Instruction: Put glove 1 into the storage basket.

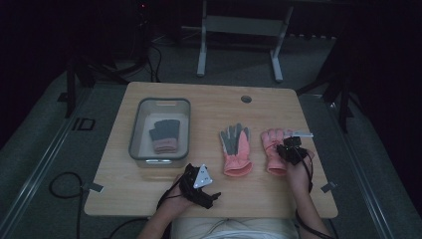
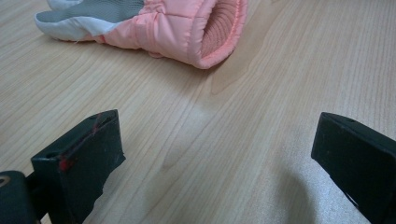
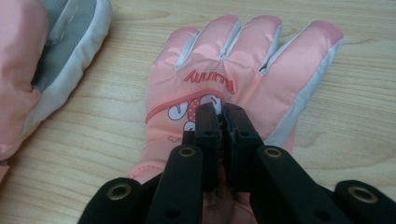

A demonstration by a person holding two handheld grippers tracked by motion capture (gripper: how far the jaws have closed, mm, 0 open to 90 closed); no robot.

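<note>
Pale wood-grain worktop (image 1: 209, 194) sits in a dim room, with grey carpet and a metal frame beyond its far edge. Nearest the person, by the near edge left of the middle, the left tool (image 2: 215, 154) rests low with its jaws spread wide and nothing between them. Just past it lies a padded pink glove with a grey palm (image 1: 236, 147), palm up, cuff toward the near edge.

Toward the right edge lies the one being worked: a padded pink glove with white finger seams and a cartoon print (image 3: 238, 88), back side up. Its long axis runs from near edge to far edge, cuff nearest the person and fingers pointing at the far edge. The right tool (image 3: 223, 122) stands over the back of that glove with its jaws clenched together; the tips appear to press into the fabric near the print, but I cannot tell whether any cloth is actually pinched.

To lift it well, I judge the jaws should bite a good fold of the padded shell near the middle, so the glove hangs evenly and the slick fabric does not slip out.

Farther off, by the left edge, a clear rectangular plastic bin (image 1: 135, 130) holds a dark grey knit glove with a pink cuff (image 1: 164, 134).
</note>
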